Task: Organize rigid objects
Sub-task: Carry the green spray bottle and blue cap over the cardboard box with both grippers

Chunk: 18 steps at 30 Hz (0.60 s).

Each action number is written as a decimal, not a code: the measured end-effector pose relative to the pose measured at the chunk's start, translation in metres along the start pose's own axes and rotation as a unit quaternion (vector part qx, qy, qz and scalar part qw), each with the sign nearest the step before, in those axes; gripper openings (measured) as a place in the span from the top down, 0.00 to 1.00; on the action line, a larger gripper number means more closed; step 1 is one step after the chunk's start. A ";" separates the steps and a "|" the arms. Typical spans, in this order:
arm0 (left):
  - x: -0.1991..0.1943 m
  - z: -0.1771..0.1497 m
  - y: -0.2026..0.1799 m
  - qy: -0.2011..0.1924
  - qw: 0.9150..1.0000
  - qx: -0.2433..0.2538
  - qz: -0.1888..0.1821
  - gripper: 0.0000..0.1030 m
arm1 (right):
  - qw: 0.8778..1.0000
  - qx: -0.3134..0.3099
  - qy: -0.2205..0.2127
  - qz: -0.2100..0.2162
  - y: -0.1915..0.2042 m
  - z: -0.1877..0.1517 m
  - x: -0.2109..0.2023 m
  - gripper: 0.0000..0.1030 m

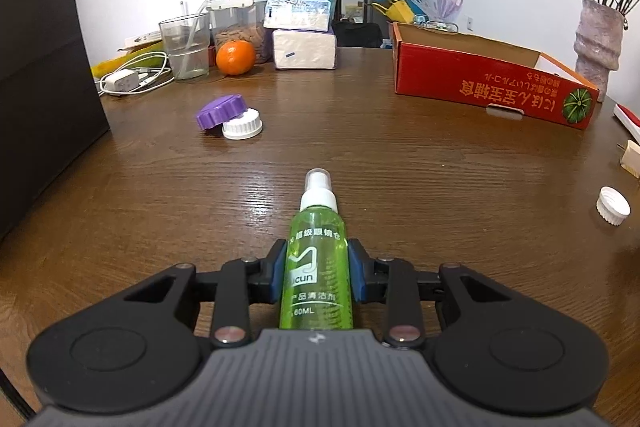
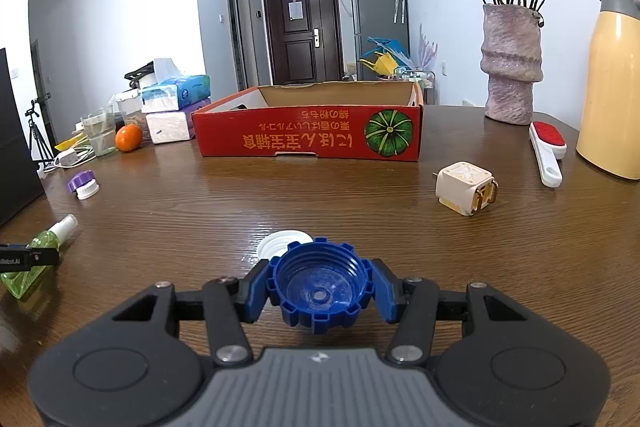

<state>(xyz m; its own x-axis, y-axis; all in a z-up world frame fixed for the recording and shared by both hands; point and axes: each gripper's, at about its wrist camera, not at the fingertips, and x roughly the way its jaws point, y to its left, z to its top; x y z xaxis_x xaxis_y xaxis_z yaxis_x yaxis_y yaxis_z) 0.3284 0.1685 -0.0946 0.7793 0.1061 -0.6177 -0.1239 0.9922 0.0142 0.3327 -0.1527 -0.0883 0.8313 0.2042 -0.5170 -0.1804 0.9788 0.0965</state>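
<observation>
My left gripper [image 1: 318, 271] is shut on a green spray bottle [image 1: 316, 259] with a white nozzle pointing away, low over the wooden table. My right gripper [image 2: 320, 287] is shut on a blue ribbed cap [image 2: 319, 287], open side up, just above the table. A white cap [image 2: 280, 243] lies right behind it. The open red cardboard box [image 2: 308, 135] stands at the far middle of the table; it also shows in the left wrist view [image 1: 480, 83]. The bottle and left gripper show at the left edge of the right wrist view [image 2: 40, 251].
A purple cap [image 1: 220, 111] leans on a white cap [image 1: 243, 125]. Another white cap [image 1: 613, 205] lies at right. A cream cube [image 2: 466, 193], lint brush [image 2: 546, 151], vase [image 2: 512, 63], yellow jug [image 2: 612, 79], orange [image 1: 235, 57], glass [image 1: 186, 45] and tissue packs [image 1: 304, 35] line the table.
</observation>
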 end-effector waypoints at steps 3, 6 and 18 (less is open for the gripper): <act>-0.003 -0.001 -0.001 -0.001 1.000 -0.009 -0.003 0.69 | 1.000 0.000 0.000 0.000 0.000 0.000 0.000 0.50; -0.007 -0.001 -0.004 -0.010 1.000 -0.013 -0.002 0.69 | 1.000 0.000 0.000 0.000 0.000 0.000 0.000 0.50; -0.024 0.010 -0.024 -0.032 0.999 -0.023 -0.011 0.69 | 1.000 -0.006 -0.016 0.003 0.002 0.006 -0.012 0.50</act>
<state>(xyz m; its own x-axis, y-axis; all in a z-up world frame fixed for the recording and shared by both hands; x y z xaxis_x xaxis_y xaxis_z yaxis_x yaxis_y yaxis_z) 0.3182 0.1428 -0.0724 0.8198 0.0906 -0.5655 -0.1342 0.9903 -0.0359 0.3258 -0.1531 -0.0768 0.8470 0.2099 -0.4884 -0.1906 0.9776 0.0895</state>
